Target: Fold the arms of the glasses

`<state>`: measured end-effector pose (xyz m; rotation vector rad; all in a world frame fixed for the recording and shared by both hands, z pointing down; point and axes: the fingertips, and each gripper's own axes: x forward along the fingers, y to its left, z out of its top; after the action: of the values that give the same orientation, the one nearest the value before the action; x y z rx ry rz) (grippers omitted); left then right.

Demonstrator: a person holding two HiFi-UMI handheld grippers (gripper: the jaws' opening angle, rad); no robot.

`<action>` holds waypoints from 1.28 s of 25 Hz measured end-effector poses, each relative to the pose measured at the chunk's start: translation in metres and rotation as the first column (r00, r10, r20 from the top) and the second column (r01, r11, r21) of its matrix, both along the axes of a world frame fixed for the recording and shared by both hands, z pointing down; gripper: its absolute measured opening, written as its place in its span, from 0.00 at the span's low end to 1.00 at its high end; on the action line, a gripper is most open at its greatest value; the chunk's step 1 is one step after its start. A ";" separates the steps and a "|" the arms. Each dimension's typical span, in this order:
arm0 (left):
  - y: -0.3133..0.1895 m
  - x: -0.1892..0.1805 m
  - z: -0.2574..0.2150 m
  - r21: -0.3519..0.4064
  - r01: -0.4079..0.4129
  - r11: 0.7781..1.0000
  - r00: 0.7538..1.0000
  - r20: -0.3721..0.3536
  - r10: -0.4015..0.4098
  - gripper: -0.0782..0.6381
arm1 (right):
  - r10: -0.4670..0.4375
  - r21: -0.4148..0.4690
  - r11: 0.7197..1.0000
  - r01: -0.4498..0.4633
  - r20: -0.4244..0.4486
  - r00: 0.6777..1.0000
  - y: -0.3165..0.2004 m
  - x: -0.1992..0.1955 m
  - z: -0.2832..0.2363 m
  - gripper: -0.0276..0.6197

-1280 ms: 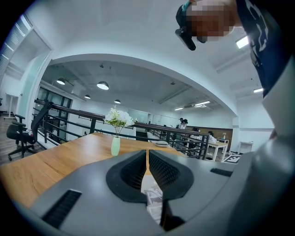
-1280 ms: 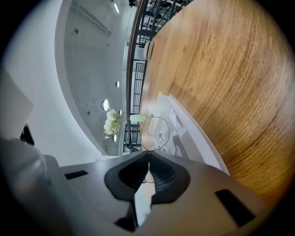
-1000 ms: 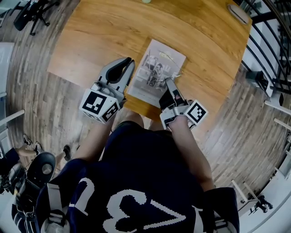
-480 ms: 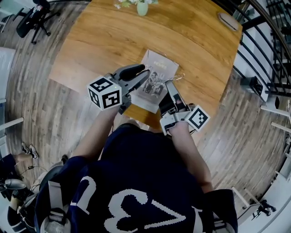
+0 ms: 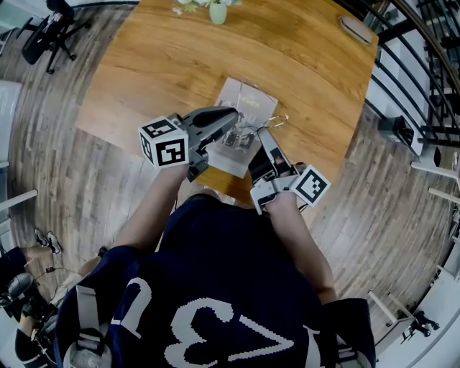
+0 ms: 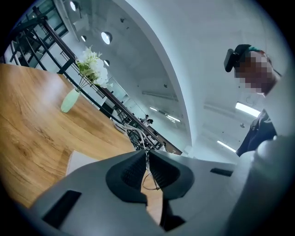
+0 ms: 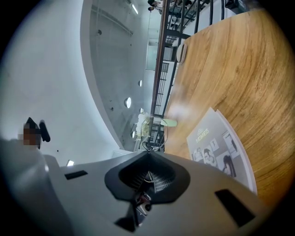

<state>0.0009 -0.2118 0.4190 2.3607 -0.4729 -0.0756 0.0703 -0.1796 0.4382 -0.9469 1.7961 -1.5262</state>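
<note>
The thin wire-framed glasses [image 5: 251, 127] hang in the air over a magazine [image 5: 246, 99], between my two grippers. From the left, my left gripper [image 5: 234, 115] is shut on one side of the frame. In the left gripper view a thin wire of the glasses [image 6: 150, 177] runs between the closed pads, where that gripper [image 6: 146, 155] pinches it. My right gripper [image 5: 264, 132] comes from the near side and is shut on the other end. Its own view shows wire [image 7: 148, 176] caught at the closed tip of the right gripper [image 7: 148, 152].
The magazine [image 7: 222, 148] lies on a wooden table [image 5: 165, 57] near its front edge. A pale green vase with white flowers [image 5: 218, 12] stands at the far edge. A grey oval object [image 5: 357, 30] rests at the back right corner, with a black railing [image 5: 424, 65] beyond it.
My left gripper has risen from beside the magazine, swung right and shut on the glasses. The right gripper has stayed nearly still, holding them.
</note>
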 end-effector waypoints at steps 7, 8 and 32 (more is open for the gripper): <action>-0.001 0.006 0.000 -0.028 -0.044 0.999 0.999 -0.021 0.043 0.15 | -0.005 -0.002 1.000 0.005 -0.004 1.000 -0.001 0.003 0.000 0.09; -0.001 0.007 0.000 -0.031 -0.051 0.998 0.999 -0.022 0.050 0.15 | -0.008 -0.004 1.000 0.008 -0.007 1.000 -0.002 0.003 0.001 0.09; 0.025 0.013 0.017 -0.032 -0.252 0.967 0.964 0.075 0.253 0.20 | -0.037 -0.038 0.999 0.036 -0.008 0.999 0.002 0.009 0.009 0.09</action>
<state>0.0138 -0.1867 0.4356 2.3884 -0.2050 0.1411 0.0792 -0.1776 0.4471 -0.9450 1.8051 -1.5864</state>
